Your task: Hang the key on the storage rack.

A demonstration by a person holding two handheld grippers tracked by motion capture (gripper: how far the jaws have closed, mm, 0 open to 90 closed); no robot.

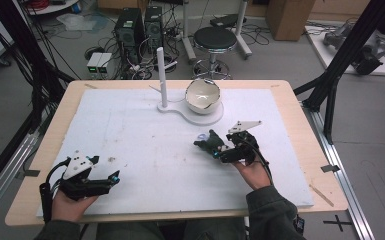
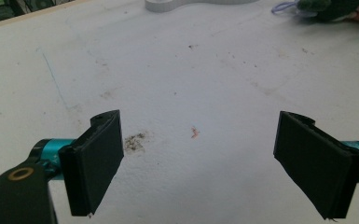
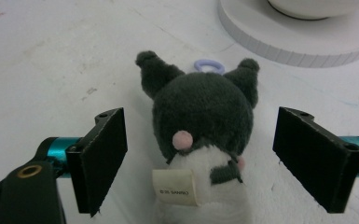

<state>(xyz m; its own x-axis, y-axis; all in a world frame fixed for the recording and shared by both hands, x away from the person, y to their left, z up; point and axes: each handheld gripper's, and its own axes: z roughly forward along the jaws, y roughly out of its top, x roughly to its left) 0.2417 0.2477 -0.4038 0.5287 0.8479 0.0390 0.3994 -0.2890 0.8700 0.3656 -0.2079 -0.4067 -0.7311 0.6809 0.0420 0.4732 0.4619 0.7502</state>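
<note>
A small plush toy with a dark grey head, two ears, a white body and a lilac loop lies on the white board. My right gripper stands open around it, one jaw on each side, neither touching. From above, the plush toy sits just ahead of the right gripper at centre right. My left gripper rests near the front left of the board, open with nothing between its fingers. The plush toy appears far off at the top right of the left gripper view.
A white bowl sits on a round white stand base with an upright white post at the back middle. The white foam board covers a wooden table. A stool and computers stand beyond.
</note>
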